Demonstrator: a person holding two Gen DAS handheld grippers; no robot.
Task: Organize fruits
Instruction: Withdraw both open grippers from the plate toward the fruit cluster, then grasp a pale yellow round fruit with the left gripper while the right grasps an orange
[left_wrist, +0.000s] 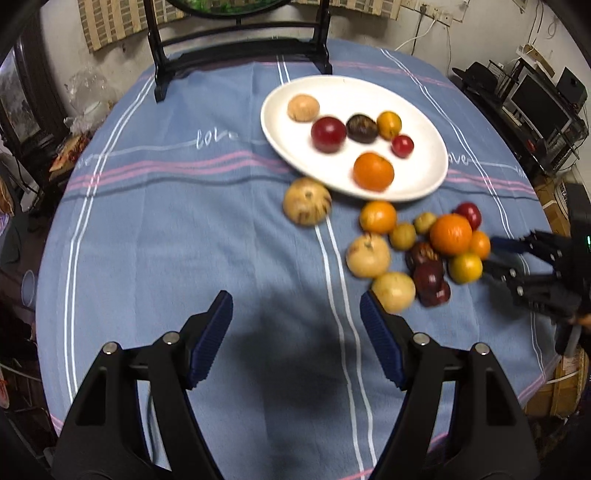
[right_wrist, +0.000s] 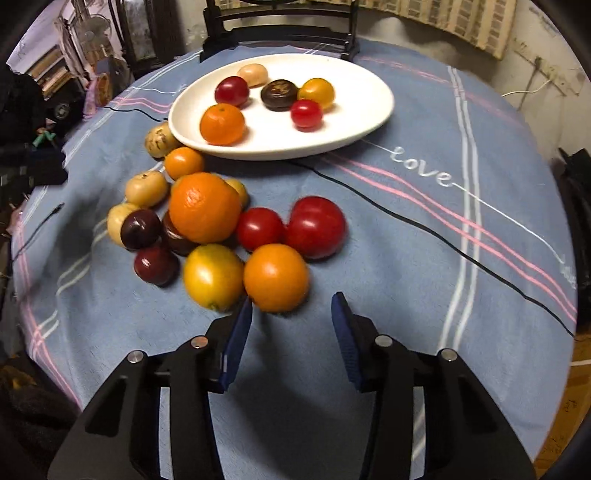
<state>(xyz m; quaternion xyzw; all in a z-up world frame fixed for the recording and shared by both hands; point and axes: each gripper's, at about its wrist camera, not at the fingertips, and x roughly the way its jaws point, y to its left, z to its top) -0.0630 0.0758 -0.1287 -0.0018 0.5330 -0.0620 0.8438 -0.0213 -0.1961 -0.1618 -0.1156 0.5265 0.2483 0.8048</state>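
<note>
A white oval plate (left_wrist: 417, 122) (right_wrist: 354, 92) holds several fruits, among them an orange (left_wrist: 373, 171) (right_wrist: 222, 123). A pile of loose fruits lies on the blue cloth in front of it, topped by a big orange (left_wrist: 450, 234) (right_wrist: 204, 207). My left gripper (left_wrist: 296, 315) is open and empty above bare cloth, left of a pale fruit (left_wrist: 393, 291). My right gripper (right_wrist: 291, 310) is open and empty, its tips just short of a small orange (right_wrist: 276, 277) and a yellow fruit (right_wrist: 213, 277). The right gripper also shows in the left wrist view (left_wrist: 491, 254), beside the pile.
A striped blue tablecloth (left_wrist: 184, 229) covers the round table. A dark wooden stand (left_wrist: 240, 48) sits at the table's far edge behind the plate. Shelves with electronics (left_wrist: 535, 107) stand beyond the right edge. Clutter lies off the left side (right_wrist: 55, 96).
</note>
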